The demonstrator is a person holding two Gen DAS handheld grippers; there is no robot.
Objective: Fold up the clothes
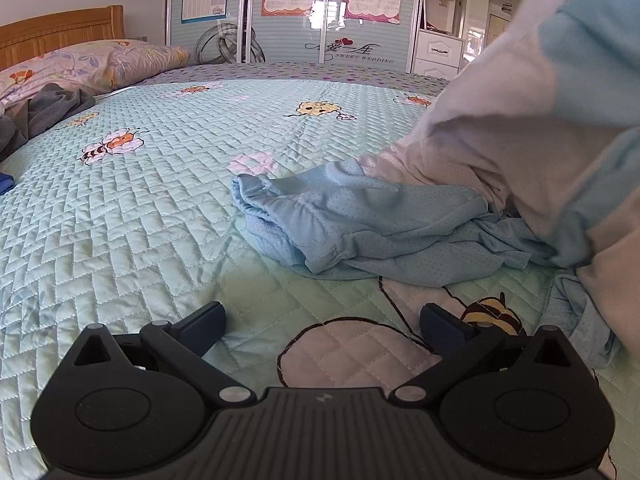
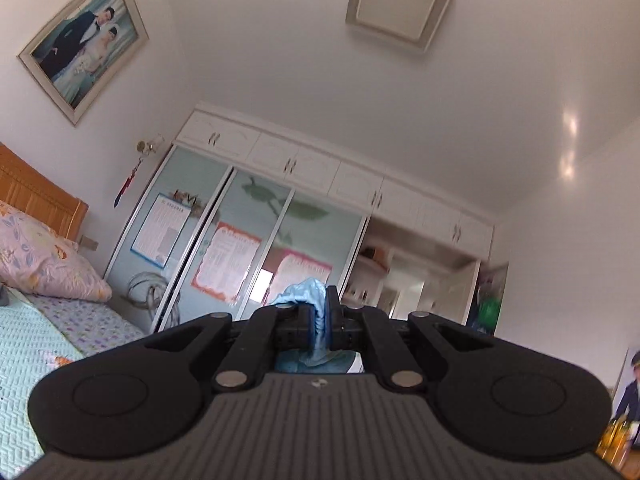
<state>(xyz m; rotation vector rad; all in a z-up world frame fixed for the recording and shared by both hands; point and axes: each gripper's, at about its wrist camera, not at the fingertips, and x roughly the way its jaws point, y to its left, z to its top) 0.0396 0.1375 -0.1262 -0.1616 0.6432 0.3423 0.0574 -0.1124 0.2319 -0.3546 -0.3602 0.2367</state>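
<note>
Left wrist view: the left gripper [image 1: 322,320] sits low over the quilted bedspread [image 1: 132,208], fingers spread wide with nothing between them. Just ahead and to its right lies the light blue garment [image 1: 360,224], crumpled in a heap on the quilt; its far side rises out of frame at upper right, where white and blue fabric fills the corner too close and blurred to read. A grey garment [image 1: 48,108] beside the pillow [image 1: 100,60] is cut off at the left edge.

Right wrist view: the right gripper [image 2: 320,320] points up toward the wardrobe [image 2: 248,248] and ceiling, fingers clamped on a fold of the blue garment [image 2: 306,296]. The cloth hanging below is hidden by the gripper body.
</note>
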